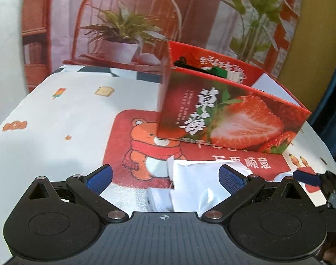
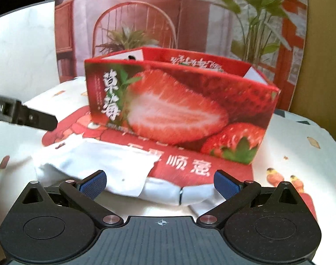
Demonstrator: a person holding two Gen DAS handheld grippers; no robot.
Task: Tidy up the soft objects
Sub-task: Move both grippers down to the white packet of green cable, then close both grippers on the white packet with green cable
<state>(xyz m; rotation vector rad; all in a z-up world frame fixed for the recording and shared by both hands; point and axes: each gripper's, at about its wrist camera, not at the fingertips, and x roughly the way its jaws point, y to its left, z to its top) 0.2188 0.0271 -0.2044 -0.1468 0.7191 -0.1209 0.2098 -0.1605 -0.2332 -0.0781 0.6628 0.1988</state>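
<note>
A white soft packet (image 1: 196,183) lies on a red bear-print towel (image 1: 132,145) in front of a red strawberry box (image 1: 229,119). My left gripper (image 1: 165,176) is open, its blue pads (image 1: 99,177) either side of the packet's near end. In the right wrist view the packet (image 2: 97,161) lies left of centre and my right gripper (image 2: 160,182) is open just above its near edge. The box (image 2: 179,108) stands open-topped behind it, with something green and black inside (image 1: 218,71). The right gripper's fingertip shows at the left view's right edge (image 1: 307,177).
A white printed cloth (image 1: 57,119) covers the table. A backdrop with a chair and potted plant (image 1: 123,28) hangs behind. The left gripper's body enters the right view at the left edge (image 2: 24,114).
</note>
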